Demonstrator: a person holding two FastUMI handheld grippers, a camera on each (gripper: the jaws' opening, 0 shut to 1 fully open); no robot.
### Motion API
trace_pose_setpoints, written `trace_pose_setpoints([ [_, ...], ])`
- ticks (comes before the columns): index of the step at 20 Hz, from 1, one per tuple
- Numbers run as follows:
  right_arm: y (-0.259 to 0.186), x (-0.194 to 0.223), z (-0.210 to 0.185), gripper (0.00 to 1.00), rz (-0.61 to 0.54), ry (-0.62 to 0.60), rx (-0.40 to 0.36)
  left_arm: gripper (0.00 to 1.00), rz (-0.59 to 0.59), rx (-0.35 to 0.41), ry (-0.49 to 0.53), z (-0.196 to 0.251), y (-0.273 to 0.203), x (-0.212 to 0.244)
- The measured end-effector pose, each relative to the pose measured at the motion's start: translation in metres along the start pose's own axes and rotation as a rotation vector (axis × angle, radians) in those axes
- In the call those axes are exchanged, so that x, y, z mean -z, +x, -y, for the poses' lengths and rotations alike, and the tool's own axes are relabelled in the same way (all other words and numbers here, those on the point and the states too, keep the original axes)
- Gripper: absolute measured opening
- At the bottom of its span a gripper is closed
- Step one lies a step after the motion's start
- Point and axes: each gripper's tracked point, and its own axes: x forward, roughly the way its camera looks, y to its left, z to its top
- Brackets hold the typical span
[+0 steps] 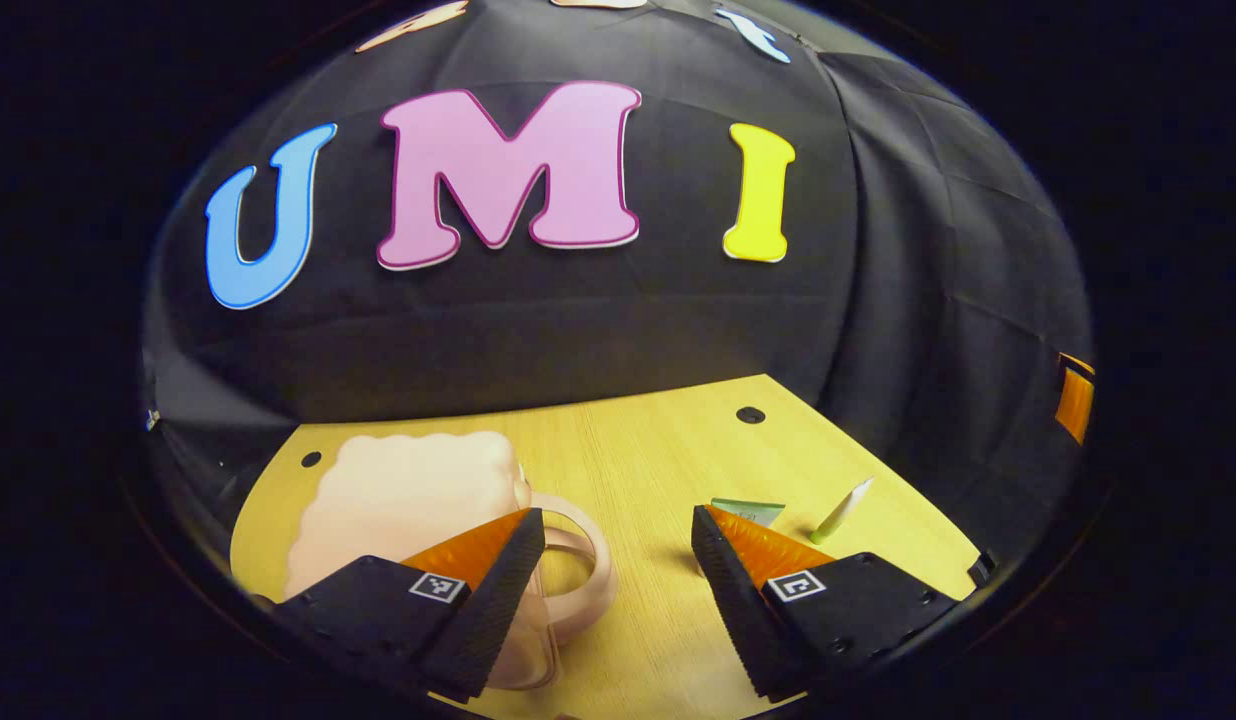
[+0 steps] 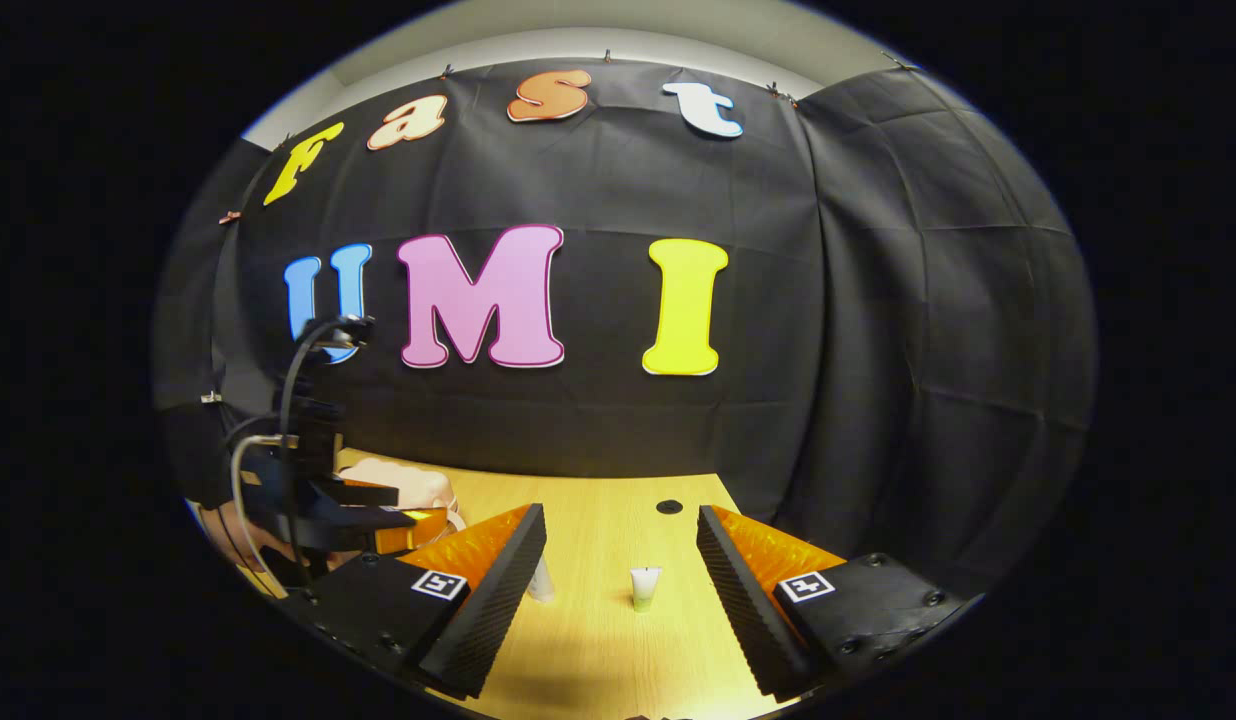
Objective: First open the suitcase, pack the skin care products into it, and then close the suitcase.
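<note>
Orange-backed fingers of the left gripper [image 1: 618, 560] stand wide apart in the left gripper view, with nothing between them but bare wood. Its left finger overlaps the loop handle [image 1: 578, 570] of the pink suitcase [image 1: 408, 510], which lies closed on the bench [image 1: 638, 450] just ahead and to the left of that finger; whether finger and handle touch I cannot tell. Just beyond the right fingertip a small green-edged packet [image 1: 748, 512] lies flat, and a little further to the right a slim white-and-green tube [image 1: 844, 510] leans at a tilt.

In the right gripper view the right gripper [image 2: 620, 570] is likewise spread wide and holds nothing. Between its fingers, a short way ahead, a small white tube [image 2: 644, 586] stands upright on its greenish cap. Another pale tube [image 2: 541, 580] stands just beside the left fingertip, partly hidden by it. Further off to the left, the other gripper [image 2: 378, 515] hangs over the pink suitcase [image 2: 403, 485], cables looping up from it, with the hand [image 2: 240, 535] that holds it at the far left edge.
</note>
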Motion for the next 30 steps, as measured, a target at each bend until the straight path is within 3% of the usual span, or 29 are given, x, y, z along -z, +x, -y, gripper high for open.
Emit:
trace_pose_setpoints([
  [8,0.024,0.049,0.004,0.96,-0.117,0.047,-0.01,0.89,-0.177,-0.068,0.016,-0.005,0.079,0.055],
  [10,0.029,0.055,0.005,0.96,-0.133,0.06,-0.007,0.8,-0.183,-0.095,0.027,-0.008,0.091,0.058],
  [13,0.037,0.058,0.006,0.97,-0.137,0.053,-0.008,0.74,-0.24,-0.169,0.04,-0.019,0.104,0.075],
  [14,0.04,0.058,0.006,0.97,-0.137,0.052,-0.009,0.64,-0.264,-0.188,0.025,-0.021,0.106,0.082],
  [15,0.042,0.058,0.006,0.97,-0.137,0.053,-0.009,0.6,-0.282,-0.198,0.009,-0.021,0.107,0.087],
  [17,0.047,0.06,0.004,0.97,-0.146,0.059,-0.015,0.59,-0.276,-0.218,0.017,-0.027,0.11,0.083],
  [18,0.048,0.061,0.003,0.97,-0.148,0.06,-0.018,0.3,-0.283,-0.211,-0.006,-0.023,0.108,0.084],
  [19,0.05,0.062,0.002,0.97,-0.149,0.06,-0.023,0.24,-0.285,-0.206,-0.029,-0.021,0.107,0.082],
  [22,0.053,0.058,-0.005,0.97,-0.144,0.06,-0.042,0.15,-0.244,-0.173,-0.064,-0.019,0.094,0.054],
  [26,0.057,0.052,-0.014,0.97,-0.124,0.049,-0.07,0.13,-0.181,-0.14,-0.151,-0.036,0.05,-0.012],
  [30,0.065,0.053,-0.023,0.97,-0.13,0.071,-0.102,0.13,-0.06,-0.176,-0.173,-0.121,-0.02,-0.091],
])
